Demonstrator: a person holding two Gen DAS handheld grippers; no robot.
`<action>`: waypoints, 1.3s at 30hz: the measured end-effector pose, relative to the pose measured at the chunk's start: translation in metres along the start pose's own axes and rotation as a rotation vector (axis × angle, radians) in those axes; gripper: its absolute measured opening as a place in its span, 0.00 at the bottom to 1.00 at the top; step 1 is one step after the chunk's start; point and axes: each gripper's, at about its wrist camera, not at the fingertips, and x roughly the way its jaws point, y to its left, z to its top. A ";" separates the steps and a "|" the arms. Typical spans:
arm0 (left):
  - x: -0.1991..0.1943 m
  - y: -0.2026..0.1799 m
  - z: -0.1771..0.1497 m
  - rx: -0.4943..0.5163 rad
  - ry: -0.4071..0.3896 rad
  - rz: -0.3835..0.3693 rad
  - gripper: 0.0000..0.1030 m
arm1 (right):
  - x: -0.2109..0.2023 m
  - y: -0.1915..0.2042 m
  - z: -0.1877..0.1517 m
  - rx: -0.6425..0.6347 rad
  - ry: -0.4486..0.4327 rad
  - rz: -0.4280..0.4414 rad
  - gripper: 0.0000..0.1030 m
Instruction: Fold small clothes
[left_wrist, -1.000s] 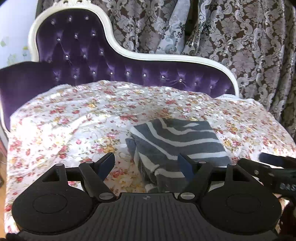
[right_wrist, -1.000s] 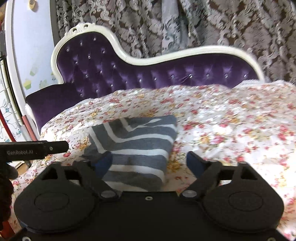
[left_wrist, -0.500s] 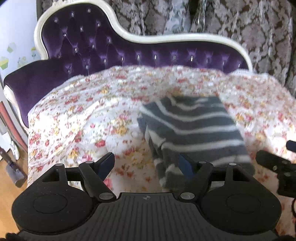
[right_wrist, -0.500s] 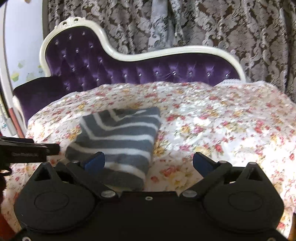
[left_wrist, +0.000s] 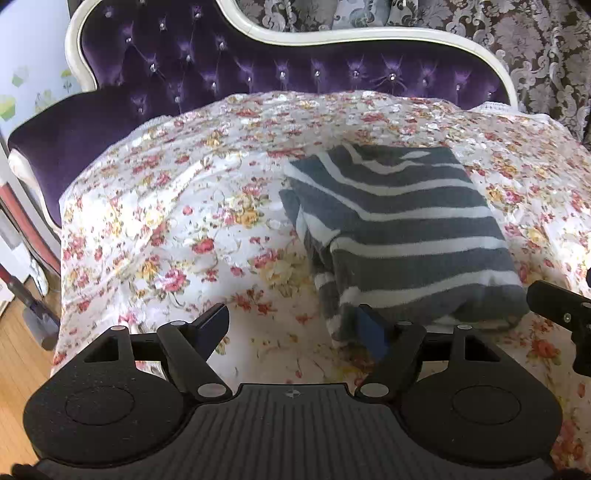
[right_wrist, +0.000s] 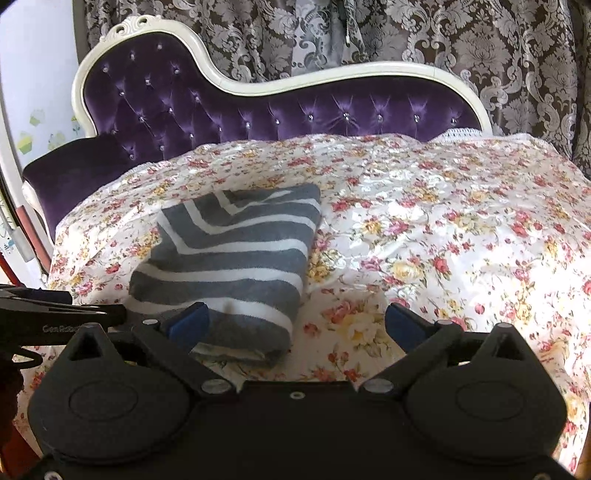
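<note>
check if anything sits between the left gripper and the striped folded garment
Nothing visible does. The left gripper is open just in front of the striped folded garment, with only the bare floral cover between them.

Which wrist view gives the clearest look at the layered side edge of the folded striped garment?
The left wrist view: the striped garment turns its stacked left edge toward the camera, layers visible. The right wrist view shows mainly the garment's flat top and near folded end, partly hidden behind a gripper finger.
</note>
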 end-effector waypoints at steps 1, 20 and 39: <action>0.001 0.001 -0.001 -0.005 0.009 -0.004 0.72 | 0.001 -0.001 0.000 0.005 0.006 0.001 0.98; 0.005 0.005 -0.007 -0.034 0.076 -0.019 0.72 | -0.001 0.001 -0.002 0.010 0.055 0.000 0.98; -0.015 0.017 -0.020 -0.045 0.045 -0.003 0.72 | -0.015 0.016 -0.012 -0.009 0.044 0.041 0.98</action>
